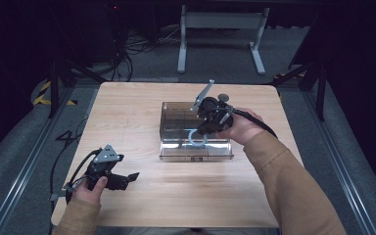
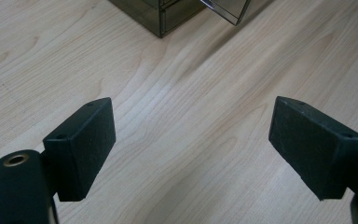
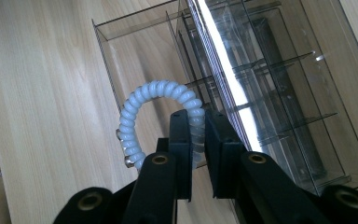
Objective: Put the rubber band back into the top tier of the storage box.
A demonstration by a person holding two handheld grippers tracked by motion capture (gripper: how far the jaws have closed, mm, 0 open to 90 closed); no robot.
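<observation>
Right tongs (image 3: pixel 196 135) were clamped on the pale blue spiral-coil plastic hair tie (image 3: pixel 158 116), hanging over the clear acrylic divided organiser box (image 1: pixel 172 115) on the wooden counter (image 1: pixel 127 112). Best lowered centred in one compartment before release. Left tongs (image 2: pixel 191 149) gaped empty.

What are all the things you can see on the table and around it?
Spiral bracelet: one, pale blue-white, pinched in the right gripper above the open drawer.
Drawer organiser box: one, clear smoky plastic, middle of the table, front drawer pulled out.
Table: one, light wood.
Desk frame: one, pale grey, on the floor beyond.
Cables: several, black, on the floor beyond.
Left gripper: one, black, open, near the table's front left.
Right gripper: one, black, shut on the bracelet.
Sleeves: two, tan.
</observation>
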